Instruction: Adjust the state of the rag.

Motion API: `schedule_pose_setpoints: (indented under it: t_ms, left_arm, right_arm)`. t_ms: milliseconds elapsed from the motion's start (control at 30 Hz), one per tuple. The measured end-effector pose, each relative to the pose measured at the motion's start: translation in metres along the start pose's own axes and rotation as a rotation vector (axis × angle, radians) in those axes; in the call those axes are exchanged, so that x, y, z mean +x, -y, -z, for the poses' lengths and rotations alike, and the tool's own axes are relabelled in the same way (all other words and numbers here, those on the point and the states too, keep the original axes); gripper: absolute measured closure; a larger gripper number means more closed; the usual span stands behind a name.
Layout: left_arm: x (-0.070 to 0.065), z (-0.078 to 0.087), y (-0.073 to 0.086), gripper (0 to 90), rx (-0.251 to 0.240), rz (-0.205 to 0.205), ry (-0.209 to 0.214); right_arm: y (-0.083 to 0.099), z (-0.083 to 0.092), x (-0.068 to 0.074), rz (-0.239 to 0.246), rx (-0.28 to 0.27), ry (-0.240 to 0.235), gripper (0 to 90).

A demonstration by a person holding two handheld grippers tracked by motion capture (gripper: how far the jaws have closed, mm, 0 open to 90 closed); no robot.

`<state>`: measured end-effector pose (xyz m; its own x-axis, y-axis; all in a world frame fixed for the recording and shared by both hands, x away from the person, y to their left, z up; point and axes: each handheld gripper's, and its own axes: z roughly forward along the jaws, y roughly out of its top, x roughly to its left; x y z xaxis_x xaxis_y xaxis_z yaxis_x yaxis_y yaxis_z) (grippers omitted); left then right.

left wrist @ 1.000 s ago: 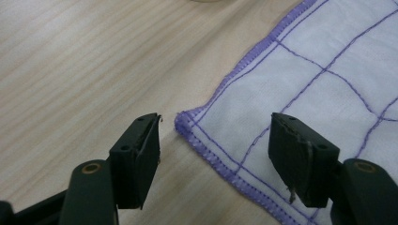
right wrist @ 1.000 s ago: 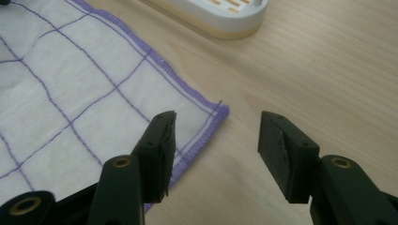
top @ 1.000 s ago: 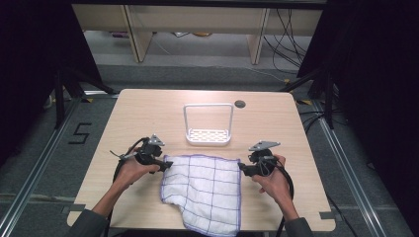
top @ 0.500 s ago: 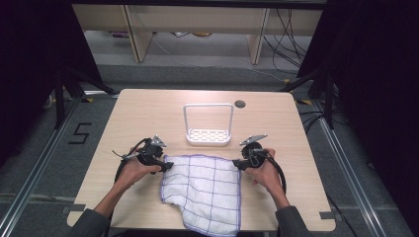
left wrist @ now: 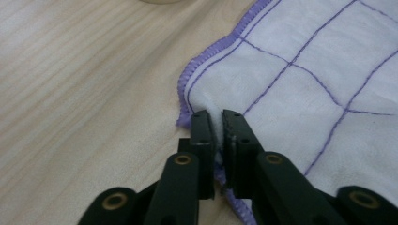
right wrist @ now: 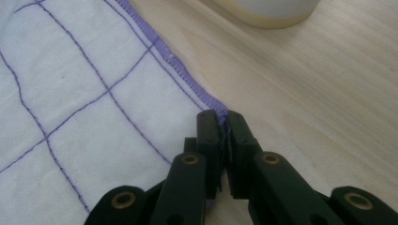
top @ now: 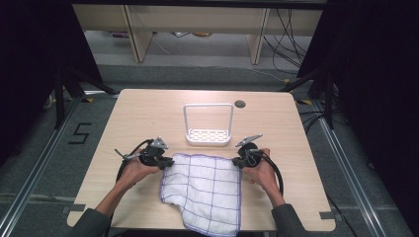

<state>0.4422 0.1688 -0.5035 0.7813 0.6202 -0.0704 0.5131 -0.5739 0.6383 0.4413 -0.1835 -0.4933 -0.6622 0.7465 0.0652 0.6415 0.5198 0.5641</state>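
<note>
Cloth (top: 205, 187) lies on the wooden table (top: 148, 108), its far corners pinched by left gripper (top: 165, 161) and right gripper (top: 237, 161).

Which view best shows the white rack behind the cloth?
The high view: the rack stands whole, just beyond the cloth. The right gripper view catches a blurred piece of its base; the left gripper view, a sliver.

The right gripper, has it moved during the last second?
Yes. In the high view the right gripper has moved left, toward the cloth's far right corner, judged against the white rack, and now pinches it.
</note>
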Motion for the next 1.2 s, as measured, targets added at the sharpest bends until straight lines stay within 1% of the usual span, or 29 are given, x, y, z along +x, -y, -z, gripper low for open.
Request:
schedule_pose_setpoints:
  t_ms: [33,67,100,133,200,333,367,400,433,500,533,567,600,633,667,700,733,767,800,833,900,933,967,1000,1033,1067,1133,1167,1200]
  left_arm:
    - [0.002,0.001,0.000,85.5,-0.024,0.012,0.005]
    - [0.002,0.001,0.000,85.8,-0.024,0.012,0.005]
    - [0.004,0.004,-0.001,85.8,-0.044,0.022,0.009]
    - [0.005,0.008,-0.003,86.2,-0.049,0.017,0.004]
    - [0.007,0.018,-0.009,86.3,-0.080,0.012,0.004]
    - [0.006,0.034,-0.022,86.4,-0.128,0.000,-0.015]
    - [0.007,0.038,-0.025,86.4,-0.133,-0.007,-0.018]
    - [0.007,0.041,-0.028,86.4,-0.143,-0.008,-0.021]
    - [0.008,0.044,-0.031,86.4,-0.155,-0.002,-0.018]
    - [0.009,0.050,-0.036,86.5,-0.180,-0.001,-0.014]
    - [0.008,0.053,-0.038,86.5,-0.210,0.021,-0.011]
    - [0.007,0.056,-0.040,86.6,-0.229,0.028,-0.005]
    - [0.007,0.061,-0.041,86.6,-0.236,0.019,0.000]
    - [0.006,0.066,-0.042,86.6,-0.244,0.012,-0.001]
    - [0.006,0.066,-0.042,86.6,-0.244,0.012,-0.001]
    - [0.006,0.072,-0.043,86.6,-0.235,-0.012,-0.002]
    - [0.005,0.077,-0.044,86.6,-0.263,0.009,0.006]
    - [0.005,0.081,-0.045,86.6,-0.279,0.016,0.012]
    - [0.004,0.085,-0.045,86.6,-0.279,0.024,0.020]
    - [0.003,0.088,-0.046,86.7,-0.287,0.005,0.010]
    - [0.002,0.091,-0.046,86.6,-0.292,0.006,0.007]
    - [0.001,0.095,-0.046,86.6,-0.300,0.002,0.024]
    - [-0.004,0.101,-0.046,86.6,-0.312,0.006,0.027]
    - [-0.004,0.101,-0.046,86.6,-0.312,0.006,0.027]
    - [-0.009,0.109,-0.047,86.6,-0.322,0.002,0.044]
    - [-0.011,0.113,-0.048,86.6,-0.324,-0.004,0.042]
    - [-0.016,0.120,-0.051,86.6,-0.328,-0.007,0.059]
    - [-0.016,0.120,-0.051,86.6,-0.328,-0.007,0.059]
    - [-0.020,0.127,-0.053,86.6,-0.337,-0.021,0.070]
  right_arm:
    - [-0.001,0.002,0.000,-0.014,0.004,0.017,87.0]
    - [-0.001,0.002,0.000,-0.014,0.004,0.017,87.0]
    - [-0.002,0.003,-0.001,-0.008,-0.003,0.014,87.0]
    - [-0.007,0.013,-0.004,-0.015,-0.024,0.007,87.0]
    - [-0.012,0.018,-0.006,-0.004,-0.053,0.014,87.1]
    - [-0.027,0.038,-0.006,0.015,-0.080,0.027,87.0]
    - [-0.029,0.039,-0.006,0.011,-0.103,0.038,87.0]
    - [-0.033,0.043,-0.006,0.016,-0.098,0.043,87.0]
    - [-0.035,0.047,-0.008,0.034,-0.098,0.044,87.1]
    - [-0.041,0.051,-0.008,0.035,-0.134,0.051,87.2]
    - [-0.044,0.054,-0.008,0.035,-0.141,0.045,87.2]
    - [-0.046,0.059,-0.008,0.047,-0.146,0.046,87.2]
    - [-0.048,0.062,-0.006,0.046,-0.161,0.051,87.2]
    - [-0.050,0.068,-0.006,0.063,-0.159,0.044,87.3]
    - [-0.050,0.068,-0.006,0.063,-0.159,0.044,87.3]
    - [-0.051,0.073,-0.003,0.045,-0.182,0.043,87.3]
    - [-0.052,0.086,-0.002,0.067,-0.186,0.036,87.3]
    - [-0.052,0.090,0.000,0.074,-0.193,0.034,87.3]
    - [-0.052,0.096,0.002,0.079,-0.203,0.036,87.4]
    - [-0.052,0.101,0.004,0.074,-0.217,0.039,87.4]
    - [-0.052,0.106,0.006,0.074,-0.225,0.037,87.4]
    - [-0.052,0.111,0.008,0.085,-0.229,0.034,87.4]
    - [-0.050,0.120,0.013,0.086,-0.240,0.034,87.4]
    - [-0.050,0.120,0.013,0.086,-0.240,0.034,87.4]
    - [-0.050,0.125,0.016,0.121,-0.264,0.041,87.4]
    - [-0.049,0.128,0.017,0.119,-0.268,0.040,87.4]
    - [-0.049,0.134,0.020,0.118,-0.278,0.023,87.4]
    - [-0.049,0.134,0.020,0.118,-0.278,0.023,87.4]
    - [-0.049,0.142,0.024,0.119,-0.294,0.018,87.4]
